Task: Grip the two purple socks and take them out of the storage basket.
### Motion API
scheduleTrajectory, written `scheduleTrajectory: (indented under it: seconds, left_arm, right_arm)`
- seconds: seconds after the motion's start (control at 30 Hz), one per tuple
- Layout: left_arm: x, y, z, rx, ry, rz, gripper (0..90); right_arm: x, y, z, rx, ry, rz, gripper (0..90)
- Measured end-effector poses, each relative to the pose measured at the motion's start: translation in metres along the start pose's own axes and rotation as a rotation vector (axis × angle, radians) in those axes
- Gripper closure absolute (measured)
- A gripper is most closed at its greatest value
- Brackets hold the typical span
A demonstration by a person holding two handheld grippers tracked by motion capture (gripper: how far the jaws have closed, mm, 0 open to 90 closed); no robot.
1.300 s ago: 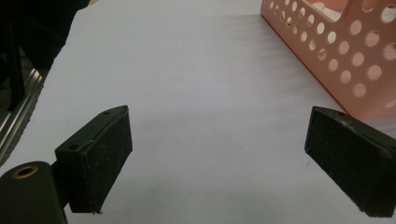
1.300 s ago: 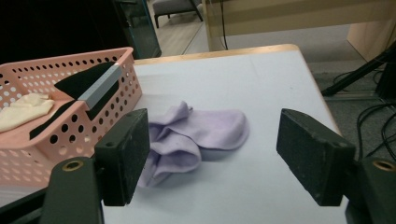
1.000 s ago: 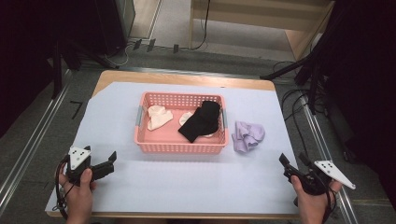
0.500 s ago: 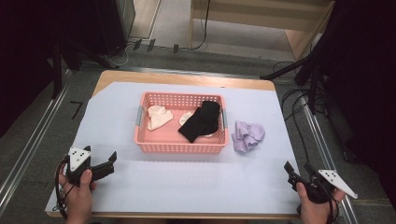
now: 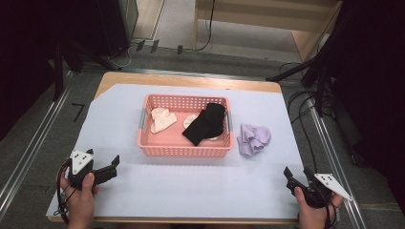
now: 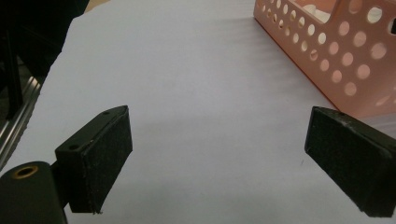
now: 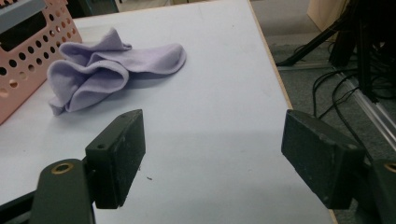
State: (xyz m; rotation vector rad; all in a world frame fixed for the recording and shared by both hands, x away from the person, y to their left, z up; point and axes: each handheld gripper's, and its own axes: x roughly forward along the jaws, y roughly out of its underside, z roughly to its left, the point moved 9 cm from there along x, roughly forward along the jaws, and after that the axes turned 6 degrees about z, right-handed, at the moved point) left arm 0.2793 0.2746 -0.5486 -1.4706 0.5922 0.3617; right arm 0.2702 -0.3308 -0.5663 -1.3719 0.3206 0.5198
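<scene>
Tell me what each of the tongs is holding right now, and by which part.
Nothing is held. The left tongs and right tongs both stand open over the bare table cover; the lilac cloth lies untouched beside the pink basket.

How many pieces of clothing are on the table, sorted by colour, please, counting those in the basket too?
Cream: 2, one at the left of the pink basket, another partly under the black piece
Black: 1, in the basket
Lilac: 1, on the table beside the basket
Total: 4
</scene>
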Motion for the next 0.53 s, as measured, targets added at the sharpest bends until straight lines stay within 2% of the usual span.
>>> scheduleTrajectory:
  seconds: [0.03, 0.07, 0.13, 0.53]
  left_arm:
    - [0.0, -0.0001, 0.0, 0.001, -0.001, -0.002, 8.3]
    - [-0.0001, 0.0, -0.0001, 0.001, -0.001, 0.0, 8.3]
    - [0.0001, 0.0, -0.0002, 0.003, -0.001, 0.0, 8.3]
    - [0.0002, 0.0002, -0.0002, 0.001, 0.002, 0.004, 8.3]
  right_arm:
    - [0.0001, 0.0003, 0.0002, -0.016, -0.001, 0.003, 21.6]
    - [0.0002, 0.001, 0.0022, 0.0, -0.001, 0.008, 21.2]
    - [0.0008, 0.001, 0.0022, -0.01, 0.001, 0.007, 21.1]
    - [0.0007, 0.0022, -0.0001, 0.023, 0.001, 0.015, 20.8]
